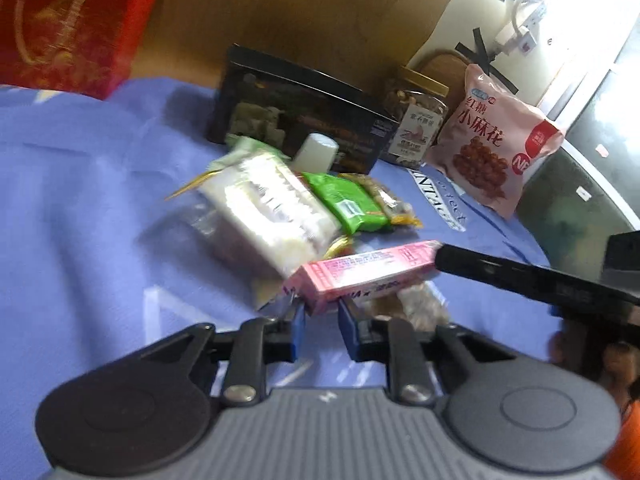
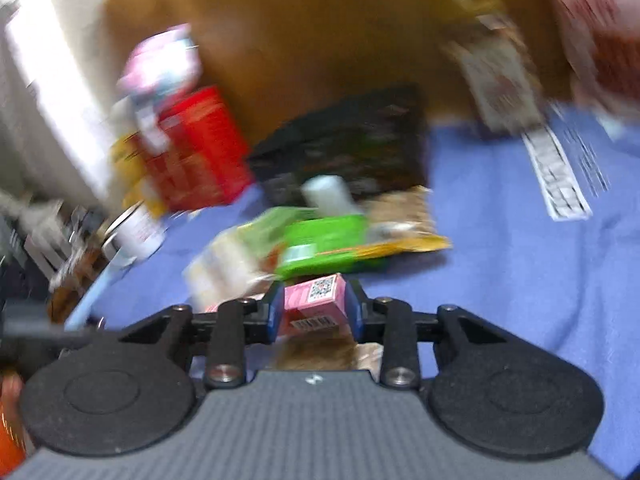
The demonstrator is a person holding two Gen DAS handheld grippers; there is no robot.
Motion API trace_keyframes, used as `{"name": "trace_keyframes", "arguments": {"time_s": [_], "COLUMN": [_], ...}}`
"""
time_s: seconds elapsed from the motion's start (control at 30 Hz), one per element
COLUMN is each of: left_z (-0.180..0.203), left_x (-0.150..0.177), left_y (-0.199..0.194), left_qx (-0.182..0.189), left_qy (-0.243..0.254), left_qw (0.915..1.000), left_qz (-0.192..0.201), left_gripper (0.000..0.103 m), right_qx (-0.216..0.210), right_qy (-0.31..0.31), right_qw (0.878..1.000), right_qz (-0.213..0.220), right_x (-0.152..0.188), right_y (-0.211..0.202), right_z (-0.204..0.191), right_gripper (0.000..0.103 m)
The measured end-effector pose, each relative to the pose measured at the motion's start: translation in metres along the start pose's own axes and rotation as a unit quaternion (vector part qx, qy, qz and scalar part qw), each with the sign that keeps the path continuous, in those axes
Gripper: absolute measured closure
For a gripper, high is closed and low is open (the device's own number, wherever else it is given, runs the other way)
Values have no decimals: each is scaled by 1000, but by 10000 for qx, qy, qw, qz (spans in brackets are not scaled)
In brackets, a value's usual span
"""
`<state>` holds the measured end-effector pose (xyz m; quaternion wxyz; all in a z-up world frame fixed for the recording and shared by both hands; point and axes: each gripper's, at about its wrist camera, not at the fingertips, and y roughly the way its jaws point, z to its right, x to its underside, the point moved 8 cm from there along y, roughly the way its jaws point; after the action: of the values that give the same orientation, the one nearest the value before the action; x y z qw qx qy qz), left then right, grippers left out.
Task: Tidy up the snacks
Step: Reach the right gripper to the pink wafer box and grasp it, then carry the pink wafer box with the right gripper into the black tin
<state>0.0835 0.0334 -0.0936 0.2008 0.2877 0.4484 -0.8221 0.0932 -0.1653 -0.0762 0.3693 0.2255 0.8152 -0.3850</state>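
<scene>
A long pink snack box (image 1: 360,274) hangs over the blue cloth. My right gripper (image 2: 315,306) is shut on one end of the box (image 2: 316,300); its black finger (image 1: 500,270) reaches the box from the right in the left wrist view. My left gripper (image 1: 320,320) has its blue pads on either side of the box's other end; contact is unclear. Behind lie a white snack pack in clear wrap (image 1: 264,208), a green packet (image 1: 348,200) and a nut packet (image 1: 390,200).
At the back stand a black box (image 1: 296,108), a white bottle cap (image 1: 316,152), a jar of nuts (image 1: 414,118) and a pink bag (image 1: 492,140). A red box (image 1: 68,28) is at the far left. A red can (image 2: 196,148) stands left in the blurred right wrist view.
</scene>
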Motion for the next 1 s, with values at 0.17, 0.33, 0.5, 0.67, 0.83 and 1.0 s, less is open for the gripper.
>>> {"name": "trace_keyframes", "arguments": {"time_s": [0.17,0.33,0.5,0.67,0.83,1.0], "left_z": [-21,-26,-13,-8,-12,9], "left_x": [19,13,-11,-4,12,-15], "left_y": [-33,-73,-58,-21,-22,-58], "left_qx": [-322,-373,-235,-356,-308,-406], "left_qy": [44,67,340,914,691,876], "left_qw": [9995,9985,9979,9950,9971,9924], "left_qz": [8,387,503,180,89,758], "left_gripper": [62,47,47,47,64,69], "right_qx": [-380,-115,-9,185,450,503], "right_qy": [-401,-826,-1215,-1481,-1543,-1503], "right_qw": [9981,9958,9916,9875,9855,9873], "right_qz": [-287,-384,-450,-509,-539,-129], "right_x": [32,49,54,72,79,47], "right_y": [-3,-12,-12,-12,6,2], "right_z": [-35,-33,-46,-58,-61,-68], "right_gripper": [65,64,64,64,71,76]}}
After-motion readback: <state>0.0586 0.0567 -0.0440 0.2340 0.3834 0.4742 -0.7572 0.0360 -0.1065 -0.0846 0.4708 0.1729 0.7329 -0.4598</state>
